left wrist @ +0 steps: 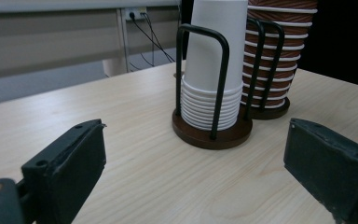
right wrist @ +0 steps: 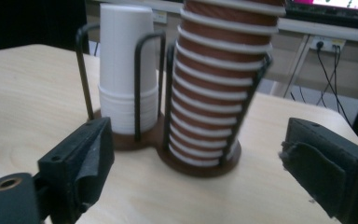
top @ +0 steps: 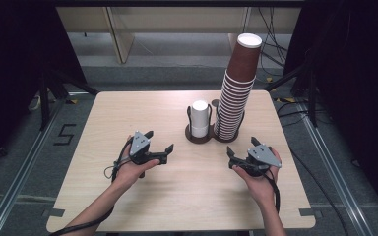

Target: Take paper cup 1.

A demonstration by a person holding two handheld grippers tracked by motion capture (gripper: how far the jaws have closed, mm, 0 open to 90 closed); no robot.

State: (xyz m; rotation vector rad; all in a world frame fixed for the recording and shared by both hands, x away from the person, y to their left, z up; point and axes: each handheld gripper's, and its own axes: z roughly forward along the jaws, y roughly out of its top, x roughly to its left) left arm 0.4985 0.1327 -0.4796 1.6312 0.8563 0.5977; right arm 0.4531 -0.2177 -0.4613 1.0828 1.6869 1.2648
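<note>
A short stack of white cups (top: 200,118) (left wrist: 213,65) (right wrist: 122,70) stands upside down in a black wire holder (top: 199,136) on a round brown base. Right beside it a tall stack of brown cups (top: 237,88) (left wrist: 276,51) (right wrist: 219,84) rises from a second holder. My left gripper (top: 159,141) (left wrist: 193,177) is held open above the table, in front and to the left of the holders, with nothing between its jaws. To the front right of the holders, my right gripper (top: 242,146) (right wrist: 196,172) stands open and empty too.
The light wooden table (top: 128,113) has bare room on all sides of the holders. Dark stands and cables (top: 275,49) lie on the floor beyond the far edge, and a black cable (top: 115,164) trails from the left gripper.
</note>
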